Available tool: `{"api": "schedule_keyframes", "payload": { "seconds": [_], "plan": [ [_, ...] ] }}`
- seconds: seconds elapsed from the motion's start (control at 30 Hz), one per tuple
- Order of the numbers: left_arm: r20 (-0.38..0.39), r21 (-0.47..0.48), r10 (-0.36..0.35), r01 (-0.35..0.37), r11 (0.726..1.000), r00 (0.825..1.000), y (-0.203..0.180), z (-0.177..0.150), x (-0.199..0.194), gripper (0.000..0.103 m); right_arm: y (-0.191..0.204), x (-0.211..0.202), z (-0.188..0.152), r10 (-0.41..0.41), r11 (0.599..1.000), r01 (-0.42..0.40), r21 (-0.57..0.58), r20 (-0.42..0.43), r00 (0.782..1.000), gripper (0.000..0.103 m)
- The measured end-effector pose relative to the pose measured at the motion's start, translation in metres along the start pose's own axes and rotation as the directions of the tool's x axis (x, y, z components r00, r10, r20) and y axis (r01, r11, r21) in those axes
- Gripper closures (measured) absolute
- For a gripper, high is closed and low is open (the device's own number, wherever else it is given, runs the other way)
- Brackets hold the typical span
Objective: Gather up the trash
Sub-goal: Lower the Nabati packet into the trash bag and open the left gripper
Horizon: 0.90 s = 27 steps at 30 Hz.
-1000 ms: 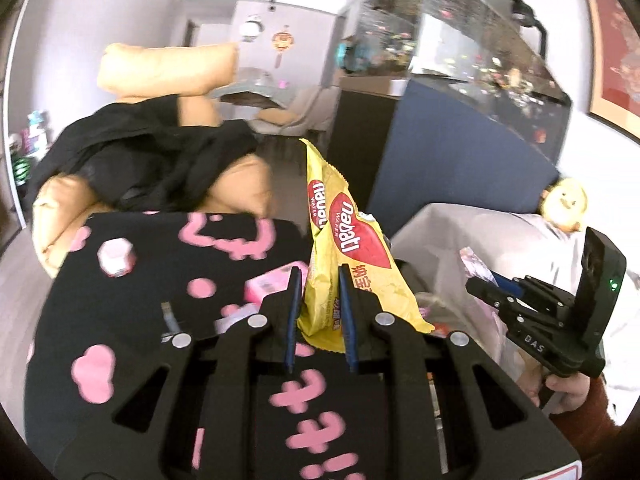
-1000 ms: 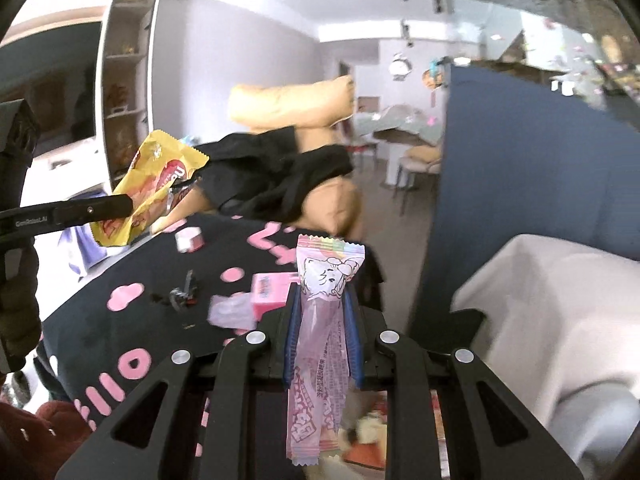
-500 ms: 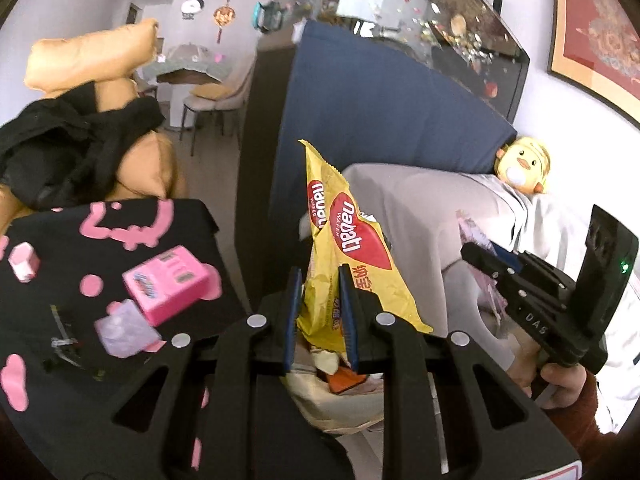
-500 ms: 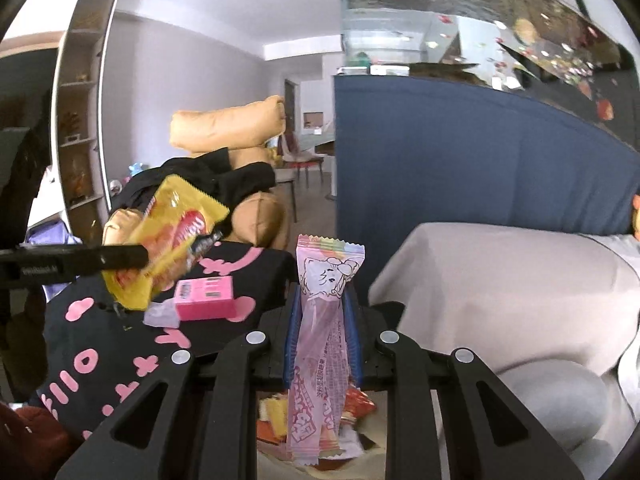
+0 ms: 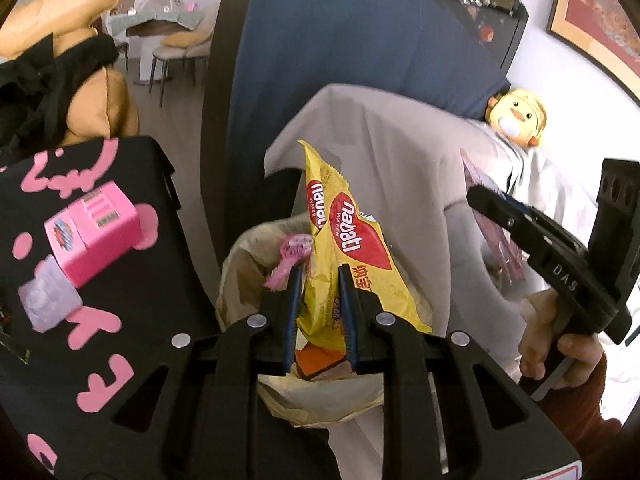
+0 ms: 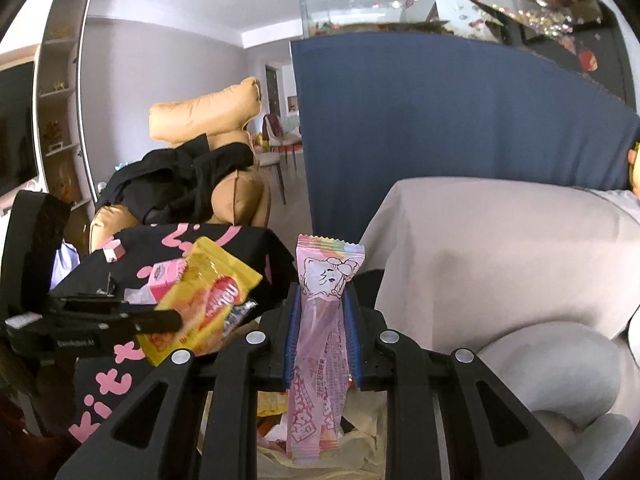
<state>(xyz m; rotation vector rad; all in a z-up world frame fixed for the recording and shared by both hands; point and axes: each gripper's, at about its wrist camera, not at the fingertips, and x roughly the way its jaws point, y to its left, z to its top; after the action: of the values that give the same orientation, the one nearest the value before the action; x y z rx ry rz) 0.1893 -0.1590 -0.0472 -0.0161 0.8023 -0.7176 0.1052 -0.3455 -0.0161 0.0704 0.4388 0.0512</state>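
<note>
My left gripper [image 5: 319, 280] is shut on a yellow wafer wrapper [image 5: 348, 240] and holds it over an open trash bag [image 5: 240, 276] with wrappers inside, beside the table. My right gripper [image 6: 322, 300] is shut on a pink candy wrapper [image 6: 320, 344], also above the trash bag [image 6: 360, 440]. The left gripper with the yellow wrapper [image 6: 200, 300] shows at the left of the right wrist view. The right gripper [image 5: 520, 224] shows at the right of the left wrist view.
A black table [image 5: 132, 308] with pink lettering holds a pink box [image 5: 94, 236] and a pale crumpled wrapper [image 5: 48, 304]. A grey covered sofa [image 5: 400, 152] lies behind the bag, a blue partition [image 5: 340, 52] beyond. A tan armchair with black clothes [image 6: 192, 176] stands further back.
Both grippers swung right, away from the table, and came over the trash bag. Each still holds its wrapper.
</note>
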Motion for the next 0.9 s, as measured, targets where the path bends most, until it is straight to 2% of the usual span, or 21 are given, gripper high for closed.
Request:
{"api": "schedule_keyframes", "payload": {
  "seconds": [0.4, 0.57, 0.67, 0.7, 0.83, 0.9],
  "plan": [
    [-0.135, -0.026, -0.069, 0.066, 0.997, 0.988, 0.004, -0.016, 0.058, 0.085, -0.006, 0.019, -0.011, 0.003, 0.999, -0.001, 0.033, -0.071, 0.997, 0.082],
    [-0.183, -0.03, -0.043, 0.038, 0.999, 0.982, 0.005, -0.021, 0.092, 0.085, -0.001, 0.028, -0.015, 0.004, 1.0, -0.003, 0.02, -0.095, 0.995, 0.082],
    [-0.173, -0.039, -0.046, 0.04, 0.998, 0.984, 0.01, -0.024, 0.097, 0.078, -0.002, 0.035, -0.018, 0.012, 1.0, -0.009, 0.025, -0.113, 0.994, 0.082],
    [-0.172, -0.044, -0.052, 0.045, 0.998, 0.984, 0.011, -0.024, 0.096, 0.072, -0.001, 0.038, -0.019, 0.018, 0.999, -0.014, 0.03, -0.122, 0.992, 0.082],
    [-0.118, -0.048, -0.047, 0.042, 0.998, 0.992, 0.022, -0.018, 0.073, 0.055, 0.007, 0.053, -0.026, 0.051, 0.998, -0.047, 0.033, -0.161, 0.986, 0.082],
    [-0.085, -0.068, -0.029, 0.023, 0.997, 0.996, 0.029, -0.014, 0.059, 0.052, 0.015, 0.062, -0.03, 0.065, 0.998, -0.062, 0.024, -0.179, 0.982, 0.082]
  ]
}}
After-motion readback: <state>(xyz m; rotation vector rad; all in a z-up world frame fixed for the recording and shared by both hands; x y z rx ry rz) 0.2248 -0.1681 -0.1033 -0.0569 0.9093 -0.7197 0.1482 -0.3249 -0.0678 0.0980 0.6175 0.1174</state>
